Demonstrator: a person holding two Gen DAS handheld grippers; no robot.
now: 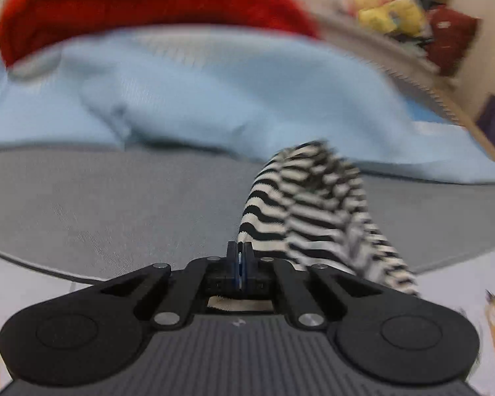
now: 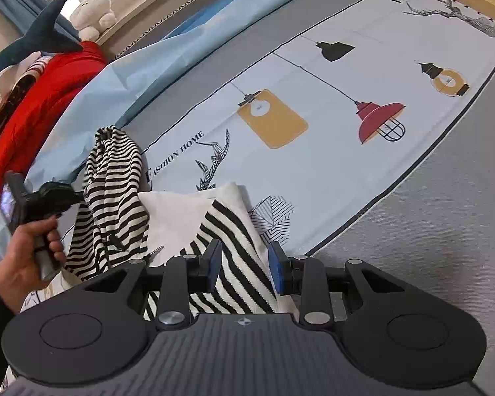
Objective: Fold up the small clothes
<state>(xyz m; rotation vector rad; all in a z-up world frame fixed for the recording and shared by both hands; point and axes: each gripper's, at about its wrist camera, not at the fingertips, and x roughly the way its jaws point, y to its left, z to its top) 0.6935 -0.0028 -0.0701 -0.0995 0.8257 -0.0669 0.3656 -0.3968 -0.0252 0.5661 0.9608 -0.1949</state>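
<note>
Clamped tight, left gripper (image 1: 240,257), pads together on an edge of the striped garment (image 1: 313,211), which trails off toward 2 o'clock from the fingertips. Half open, right gripper (image 2: 244,265), blue pads either side of a striped fold without pressing it. Same striped knit bunched at 10 o'clock in the right wrist view, partly draped over a white garment (image 2: 178,217), all lying on the printed bedsheet (image 2: 346,151). Left hand (image 2: 26,257) on its handle at 9 o'clock. Probably light, floppy, stretchy stuff; best pinched at a hem or corner, not mid-panel, or it just sags. Hard to tell shape or which edge is caught; left view blurred. Red blanket (image 1: 142,10) and light blue cover (image 1: 214,92) beyond, smeared.
</note>
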